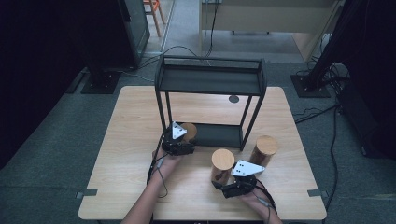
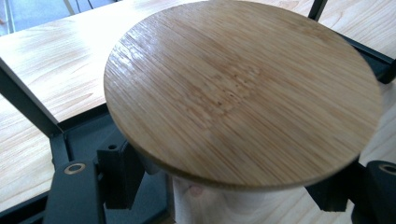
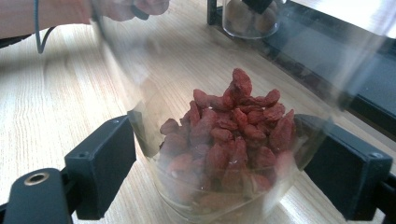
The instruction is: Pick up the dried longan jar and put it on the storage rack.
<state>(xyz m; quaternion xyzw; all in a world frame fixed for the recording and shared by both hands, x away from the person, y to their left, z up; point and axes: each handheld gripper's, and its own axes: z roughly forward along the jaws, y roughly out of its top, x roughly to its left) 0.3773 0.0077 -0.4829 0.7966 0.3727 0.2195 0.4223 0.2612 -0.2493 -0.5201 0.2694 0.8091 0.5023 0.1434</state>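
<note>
My left gripper [image 1: 186,137] [image 2: 226,186] is shut on a glass jar with a round bamboo lid [image 2: 243,88] [image 1: 189,131]. This jar stands at the left front corner of the black rack's lower shelf [image 1: 219,135]. In the right gripper view it appears as the far jar [image 3: 247,18] with brown contents. My right gripper [image 1: 223,179] [image 3: 226,163] is shut on a clear jar of red dried berries [image 3: 224,140] [image 1: 222,164], which rests on the table in front of the rack. Both pads press against its glass wall.
A third bamboo-lidded jar [image 1: 264,150] stands on the table just right of the rack's front right leg. The two-tier black rack [image 1: 210,79] takes up the table's [image 1: 121,154] middle and back. Cables and stand bases lie on the floor around it.
</note>
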